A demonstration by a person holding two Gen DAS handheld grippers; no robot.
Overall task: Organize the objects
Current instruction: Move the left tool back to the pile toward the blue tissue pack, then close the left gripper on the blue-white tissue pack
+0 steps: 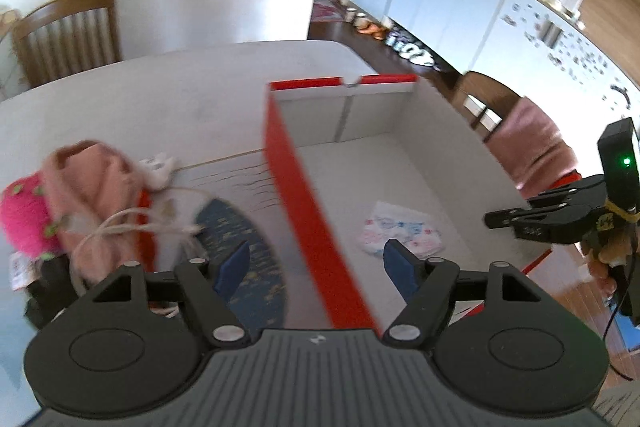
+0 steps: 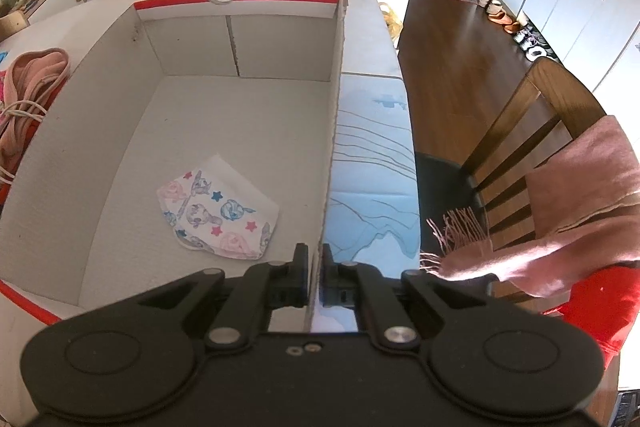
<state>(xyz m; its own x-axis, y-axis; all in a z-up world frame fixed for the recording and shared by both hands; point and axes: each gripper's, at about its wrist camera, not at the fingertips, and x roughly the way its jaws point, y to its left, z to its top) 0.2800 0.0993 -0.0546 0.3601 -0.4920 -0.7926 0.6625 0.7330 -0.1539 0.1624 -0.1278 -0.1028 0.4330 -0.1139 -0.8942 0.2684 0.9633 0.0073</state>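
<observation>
A cardboard box (image 1: 304, 195), red outside and white inside, stands open on the table (image 1: 160, 99). A small cloth printed with stars and animals (image 1: 400, 233) lies on its floor. My left gripper (image 1: 316, 249) hovers open above the box's left wall, blue pads apart and holding nothing. Left of the box lie a pink garment (image 1: 92, 195), a pink plush strawberry (image 1: 22, 215), a white cord (image 1: 132, 223) and a blue patterned oval piece (image 1: 248, 267). In the right wrist view my right gripper (image 2: 316, 267) is shut on the box's (image 2: 100, 99) right wall, near the printed cloth (image 2: 218, 211).
A light blue mat with dark lines (image 2: 372, 167) covers the table right of the box. A wooden chair (image 2: 532, 131) draped with a pink fringed scarf (image 2: 580, 203) stands at the table's right edge. Another chair (image 1: 68, 31) stands at the far side.
</observation>
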